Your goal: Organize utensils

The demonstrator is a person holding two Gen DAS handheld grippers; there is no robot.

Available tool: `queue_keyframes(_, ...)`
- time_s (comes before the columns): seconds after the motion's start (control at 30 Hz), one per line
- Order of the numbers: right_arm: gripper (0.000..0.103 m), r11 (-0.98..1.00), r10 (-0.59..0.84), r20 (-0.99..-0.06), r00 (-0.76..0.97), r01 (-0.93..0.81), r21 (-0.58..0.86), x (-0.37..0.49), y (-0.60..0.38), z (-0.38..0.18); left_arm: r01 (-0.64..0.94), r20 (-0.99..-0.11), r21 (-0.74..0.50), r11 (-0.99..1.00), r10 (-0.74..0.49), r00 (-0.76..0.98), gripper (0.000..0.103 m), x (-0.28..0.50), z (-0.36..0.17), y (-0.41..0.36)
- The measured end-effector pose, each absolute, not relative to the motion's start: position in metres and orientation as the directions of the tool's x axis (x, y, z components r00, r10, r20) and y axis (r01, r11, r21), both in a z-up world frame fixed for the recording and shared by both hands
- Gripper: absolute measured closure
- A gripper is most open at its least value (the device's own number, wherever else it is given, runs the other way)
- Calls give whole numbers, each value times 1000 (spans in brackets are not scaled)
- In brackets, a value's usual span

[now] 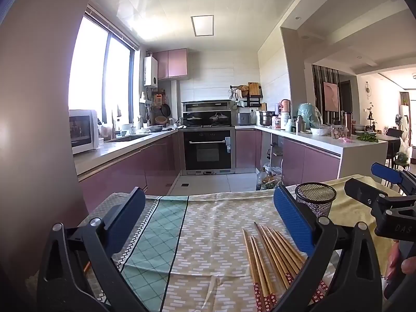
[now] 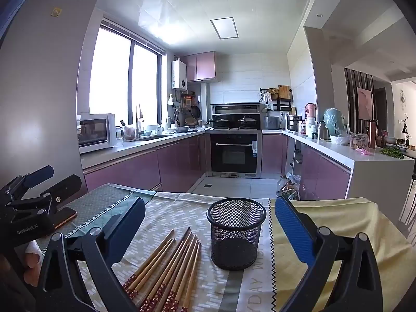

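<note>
On the patterned cloth (image 2: 182,208), near the front edge, a bundle of chopsticks (image 2: 166,267) is laid just left of an upright mesh cup (image 2: 235,234) — seen empty. Both the left gripper (image 1: 208,223) and right gripper (image 2: 208,231) are held wide, nothing between them. A few sticks are best pinched mid-length, then tipped in — the light cup could topple.

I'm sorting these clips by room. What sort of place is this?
A home kitchen, most likely: a built-in oven under a stove with pots, a sink below the window, and a microwave on the counter.
</note>
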State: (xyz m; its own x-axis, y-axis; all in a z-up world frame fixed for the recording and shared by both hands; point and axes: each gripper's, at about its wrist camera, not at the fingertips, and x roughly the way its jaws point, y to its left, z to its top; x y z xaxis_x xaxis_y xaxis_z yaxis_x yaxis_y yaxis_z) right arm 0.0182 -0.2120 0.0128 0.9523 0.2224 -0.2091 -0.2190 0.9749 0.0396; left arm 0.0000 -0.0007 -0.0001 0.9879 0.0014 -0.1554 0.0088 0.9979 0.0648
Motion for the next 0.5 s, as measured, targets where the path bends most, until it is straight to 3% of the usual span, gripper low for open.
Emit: queue_keyframes(0.5,6,975,223,-200,954,-219,41,14,-210,16,21,-146,44,999,-14,989,6,2,3,0)
